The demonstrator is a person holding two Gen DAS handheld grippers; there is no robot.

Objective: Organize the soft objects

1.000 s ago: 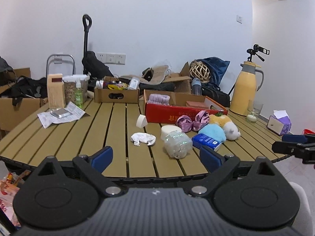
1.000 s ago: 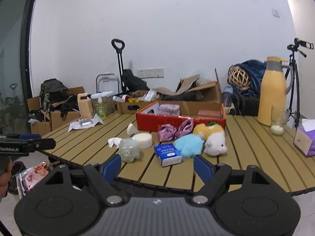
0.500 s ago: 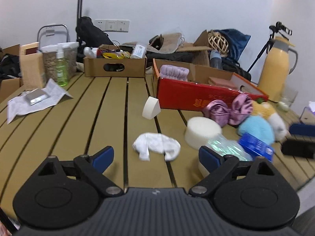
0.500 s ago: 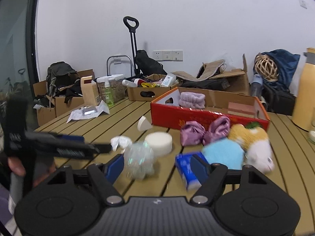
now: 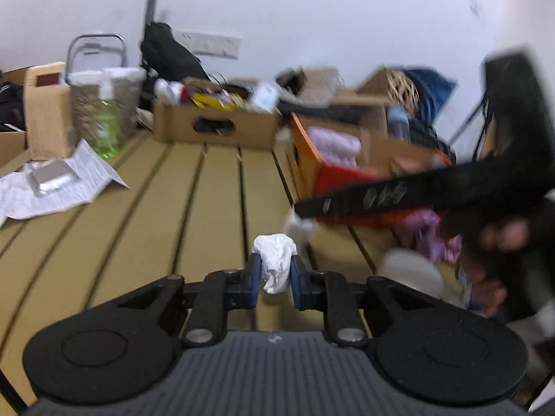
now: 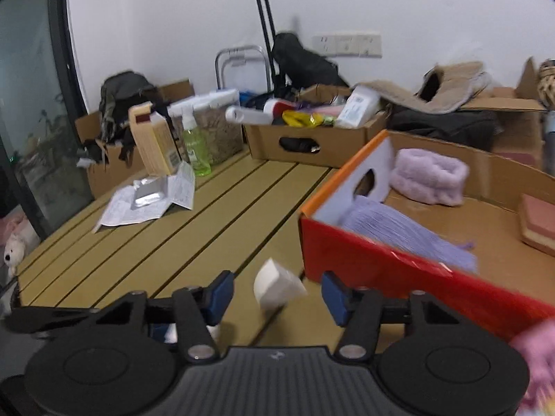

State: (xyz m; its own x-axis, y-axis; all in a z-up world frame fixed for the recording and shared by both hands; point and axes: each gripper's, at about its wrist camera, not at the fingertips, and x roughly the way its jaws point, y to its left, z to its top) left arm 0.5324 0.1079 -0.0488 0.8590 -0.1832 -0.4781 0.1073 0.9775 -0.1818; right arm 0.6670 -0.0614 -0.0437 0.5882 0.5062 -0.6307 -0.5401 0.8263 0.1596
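My left gripper (image 5: 274,279) is shut on a crumpled white cloth (image 5: 275,256) over the slatted wooden table (image 5: 156,228). My right gripper (image 6: 275,293) is open around a white wedge sponge (image 6: 275,286) lying on the table beside the red cardboard box (image 6: 399,277). The box holds a pink fluffy band (image 6: 428,176), a lilac cloth (image 6: 399,235) and a pink sponge block (image 6: 539,222). In the left wrist view the right gripper's black body (image 5: 416,194) crosses in front of the box (image 5: 329,173), with a purple satin scrunchie (image 5: 433,239) and a white round sponge (image 5: 411,270) below it.
A brown cardboard box of bottles and packets (image 6: 312,135) stands behind. A paper sheet with a foil blister pack (image 6: 149,197), a green bottle (image 6: 196,149) and a carton (image 6: 154,138) sit at the table's left. A folded trolley (image 6: 267,34) leans on the wall.
My left gripper closed on the white cloth and holds it. My right gripper moved forward and left to straddle the white wedge sponge by the red box.
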